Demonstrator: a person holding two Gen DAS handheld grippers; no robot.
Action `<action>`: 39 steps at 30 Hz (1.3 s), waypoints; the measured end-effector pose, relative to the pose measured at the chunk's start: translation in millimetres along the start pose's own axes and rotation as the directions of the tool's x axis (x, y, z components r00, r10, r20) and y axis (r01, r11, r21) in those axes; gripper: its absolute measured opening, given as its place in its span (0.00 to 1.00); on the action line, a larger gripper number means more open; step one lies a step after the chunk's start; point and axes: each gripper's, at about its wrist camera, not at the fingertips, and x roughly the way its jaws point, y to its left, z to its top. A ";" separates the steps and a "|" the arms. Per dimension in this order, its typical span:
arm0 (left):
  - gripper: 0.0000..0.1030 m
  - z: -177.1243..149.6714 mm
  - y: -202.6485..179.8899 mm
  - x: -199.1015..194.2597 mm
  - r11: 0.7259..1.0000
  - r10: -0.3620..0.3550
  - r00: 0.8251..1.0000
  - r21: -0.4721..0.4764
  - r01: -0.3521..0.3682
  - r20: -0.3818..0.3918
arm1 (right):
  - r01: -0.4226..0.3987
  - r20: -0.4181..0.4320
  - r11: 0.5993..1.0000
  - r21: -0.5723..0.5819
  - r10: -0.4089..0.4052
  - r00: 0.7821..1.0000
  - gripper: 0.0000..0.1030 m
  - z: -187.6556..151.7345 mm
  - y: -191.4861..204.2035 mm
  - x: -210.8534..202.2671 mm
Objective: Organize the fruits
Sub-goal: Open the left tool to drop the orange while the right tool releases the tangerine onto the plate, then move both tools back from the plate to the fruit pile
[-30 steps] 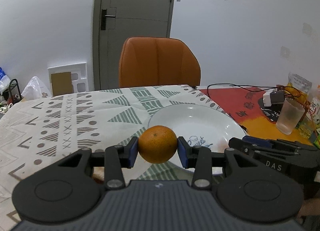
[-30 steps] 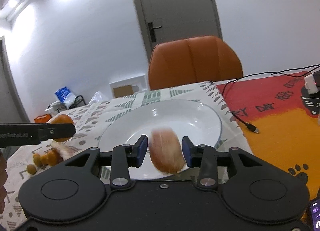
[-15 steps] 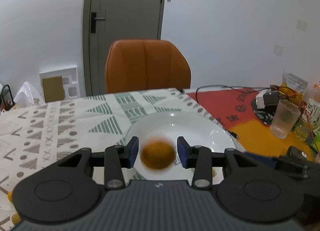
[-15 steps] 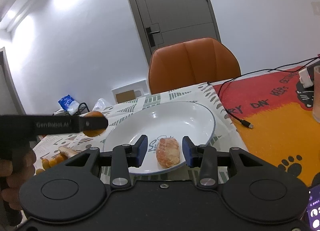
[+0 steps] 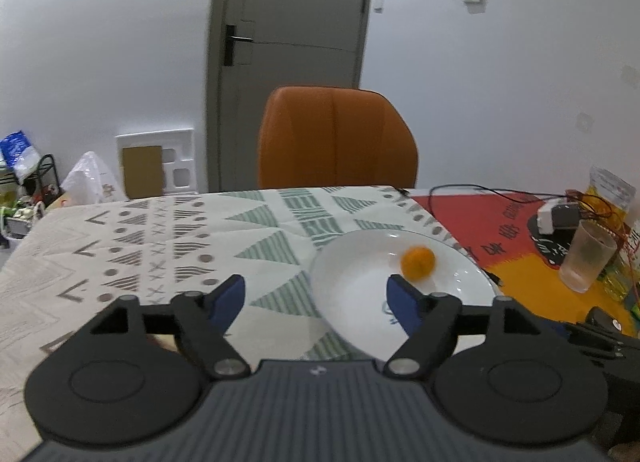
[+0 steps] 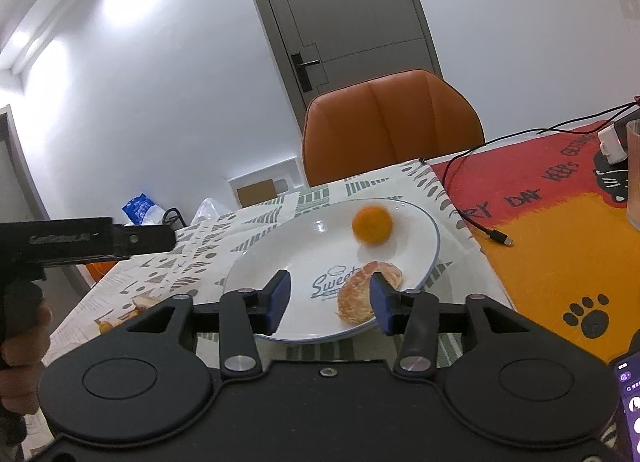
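Fruits are basically both on the white plate (image 6: 424, 221) now: the whole orange (image 6: 371, 224) sits toward the plate's far side, around 12 o'clock, a bit motion-smeared so I'd guess it hasn't settled, and the peeled orange (image 6: 362, 290) lies on the near rim around 5 o'clock. Left gripper (image 5: 316, 298) has its jaws opening and already wide, nothing between them, the orange clear beyond the right pad, which fits a drop onto the plate rather than a careful set-down. Right gripper (image 6: 329, 301) jaws are opening too, narrower, and the peeled one sits just inside the right pad; looks loose, not pinched, though the pad hides part of it. Plate makes sense as the collecting spot since the dished rim keeps round stuff from rolling off onto the counter (image 5: 132, 238). At 9 o'clock in the right view there are some small orange bits (image 6: 120, 312) on the cloth, too blurry to say what. A cup (image 5: 586, 254) stands well off at 3 o'clock.
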 end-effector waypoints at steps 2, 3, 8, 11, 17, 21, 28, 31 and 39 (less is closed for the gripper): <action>0.80 0.7 6.8 -6.7 1.000 0.022 1.000 -0.022 -0.022 0.005 | 0.000 0.003 1.000 0.001 0.000 1.000 0.52 0.7 3.4 -2.1; 0.82 0.9 10.5 -10.4 0.999 0.035 0.999 -0.036 -0.035 0.007 | -0.001 0.005 1.000 0.002 0.001 1.000 0.54 1.0 5.3 -3.2; 0.85 1.7 23.1 -29.2 0.997 0.059 0.998 -0.057 -0.058 0.019 | -0.007 0.000 1.000 0.004 0.007 1.000 0.58 1.7 15.0 -7.0; 0.91 0.7 29.6 -39.8 0.995 0.083 0.996 -0.055 -0.081 0.029 | -0.010 0.001 1.000 -0.013 0.010 1.000 0.65 2.2 24.0 -10.8; 0.92 -4.4 46.7 -61.4 0.990 0.124 0.992 -0.066 -0.121 0.039 | -0.032 0.001 0.999 -0.025 0.032 0.999 0.75 3.3 41.3 -17.5; 0.92 -8.6 61.7 -75.0 0.985 0.151 0.988 -0.085 -0.147 0.042 | -0.055 -0.001 0.997 -0.046 0.055 0.998 0.82 4.3 54.5 -20.5; 0.92 -14.8 89.4 -95.5 0.975 0.186 0.982 -0.134 -0.179 0.043 | -0.092 0.002 0.993 -0.076 0.093 0.996 0.94 5.5 78.0 -23.2; 0.92 -16.8 100.3 -105.3 0.970 0.202 0.978 -0.147 -0.193 0.048 | -0.108 -0.005 0.991 -0.082 0.108 0.994 0.95 5.8 88.2 -22.2; 0.92 -22.3 123.0 -120.3 0.958 0.219 0.975 -0.196 -0.208 0.038 | -0.154 -0.036 0.983 -0.099 0.151 0.988 0.97 5.3 114.8 -17.5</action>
